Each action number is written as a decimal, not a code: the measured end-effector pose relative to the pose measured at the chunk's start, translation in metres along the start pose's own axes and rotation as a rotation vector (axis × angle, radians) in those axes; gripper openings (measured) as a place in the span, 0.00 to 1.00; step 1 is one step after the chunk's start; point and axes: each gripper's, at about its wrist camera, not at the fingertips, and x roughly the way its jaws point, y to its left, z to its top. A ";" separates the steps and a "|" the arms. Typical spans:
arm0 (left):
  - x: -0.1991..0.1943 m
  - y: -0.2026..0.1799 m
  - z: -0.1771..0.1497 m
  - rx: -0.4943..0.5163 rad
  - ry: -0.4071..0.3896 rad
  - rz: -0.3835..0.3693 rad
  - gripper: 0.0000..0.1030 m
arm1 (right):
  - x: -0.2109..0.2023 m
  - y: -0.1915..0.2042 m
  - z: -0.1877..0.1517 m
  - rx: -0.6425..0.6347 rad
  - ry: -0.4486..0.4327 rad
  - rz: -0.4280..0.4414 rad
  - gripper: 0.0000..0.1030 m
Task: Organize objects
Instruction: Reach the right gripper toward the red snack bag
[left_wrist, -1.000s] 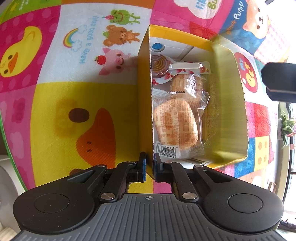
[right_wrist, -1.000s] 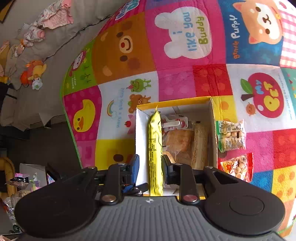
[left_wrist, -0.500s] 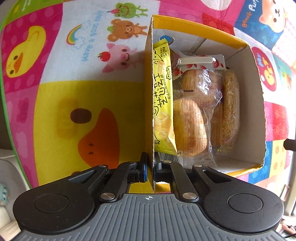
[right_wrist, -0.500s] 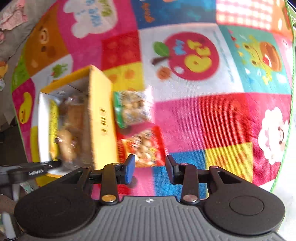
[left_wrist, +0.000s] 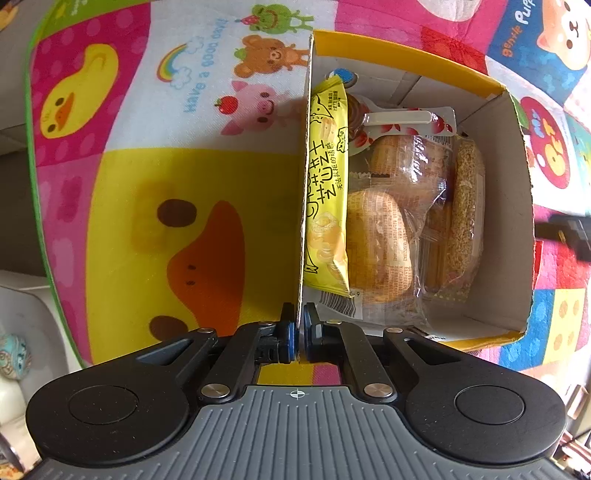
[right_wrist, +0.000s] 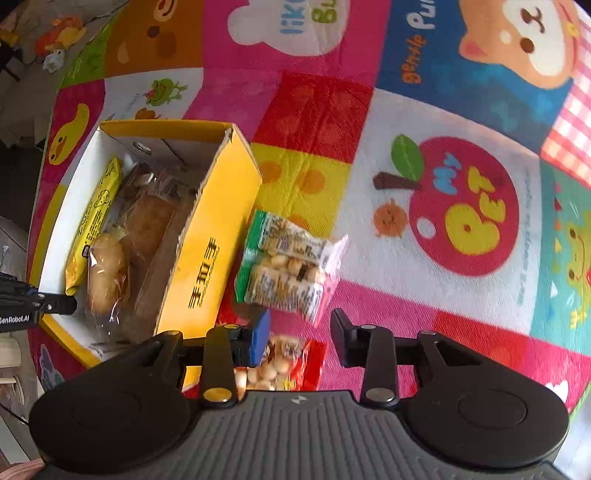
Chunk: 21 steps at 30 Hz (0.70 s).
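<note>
Gripping the near left wall of the yellow box, the left hand-held gripper is clenched on the cardboard edge. Right hand-held gripper: released, fingers spread, hovering above the red snack packet on the play mat. Beyond it, just beside the box's outer right wall: green biscuit packet. Inside the box: yellow snack bag upright against the left wall, wrapped bread beside it, sesame cake on the right.
</note>
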 end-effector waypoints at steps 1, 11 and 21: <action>-0.001 -0.001 0.000 0.002 0.001 0.004 0.06 | 0.005 0.003 0.007 -0.040 0.000 -0.008 0.35; -0.003 -0.006 0.001 0.026 0.001 0.025 0.07 | 0.024 -0.003 0.031 -0.124 0.028 -0.097 0.55; -0.005 -0.010 -0.003 0.116 -0.007 0.017 0.07 | 0.005 0.001 -0.039 0.083 0.033 0.046 0.56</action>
